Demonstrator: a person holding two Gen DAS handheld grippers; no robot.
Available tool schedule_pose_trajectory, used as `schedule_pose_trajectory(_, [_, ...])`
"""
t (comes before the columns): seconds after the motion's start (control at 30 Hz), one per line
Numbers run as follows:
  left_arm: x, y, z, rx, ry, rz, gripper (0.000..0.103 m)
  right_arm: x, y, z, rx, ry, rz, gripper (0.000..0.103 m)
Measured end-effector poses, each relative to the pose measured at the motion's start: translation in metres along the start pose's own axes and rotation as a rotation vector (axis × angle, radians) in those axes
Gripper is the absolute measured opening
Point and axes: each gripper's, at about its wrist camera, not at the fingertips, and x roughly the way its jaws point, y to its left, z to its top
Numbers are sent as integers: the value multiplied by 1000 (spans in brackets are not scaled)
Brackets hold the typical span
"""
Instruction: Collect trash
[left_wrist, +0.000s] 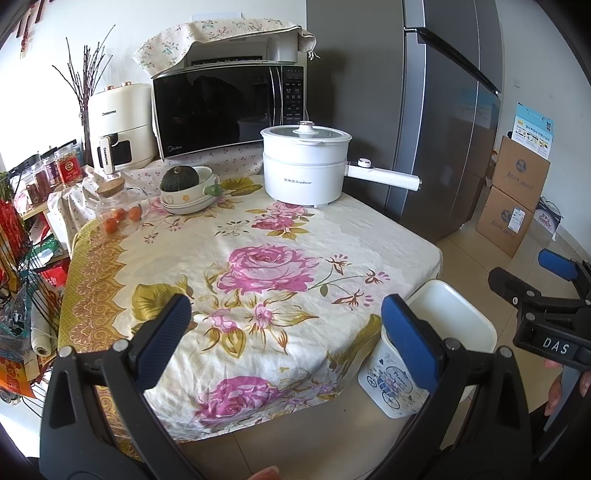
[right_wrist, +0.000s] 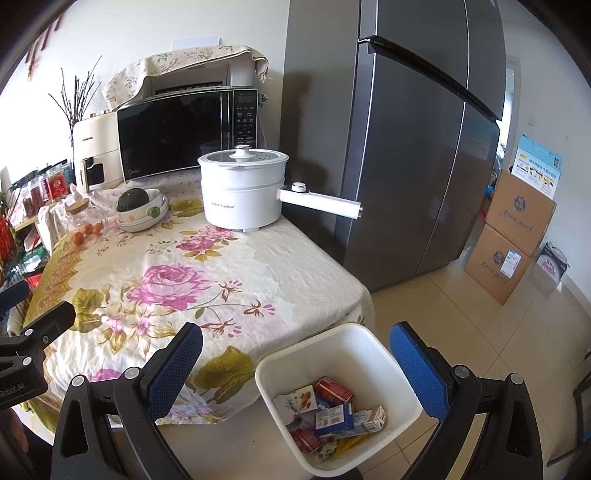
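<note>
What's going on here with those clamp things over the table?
A person is clearing trash with a hand-held gripper in each hand. Both the left hand-held gripper and the right hand-held gripper are open and hold nothing. The white bin beside the table already contains cartons and wrappers. No loose trash shows on the flowered cloth, so the job looks about finished.

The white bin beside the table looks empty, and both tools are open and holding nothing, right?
Not quite. The white bin already holds trash: crumpled cartons and wrappers, as the right wrist view shows. The rest stands: the left tool and right tool are both open and hold nothing.
</note>
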Motion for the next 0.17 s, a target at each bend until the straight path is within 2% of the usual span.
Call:
schedule_pose_trajectory(0.1, [2, 0, 0, 0, 8, -23, 102, 0, 0, 0, 2, -3, -1, 103])
schedule_pose_trajectory(0.17, [11, 5, 7, -20, 53, -82, 102, 2, -2, -1, 11, -4, -7, 103])
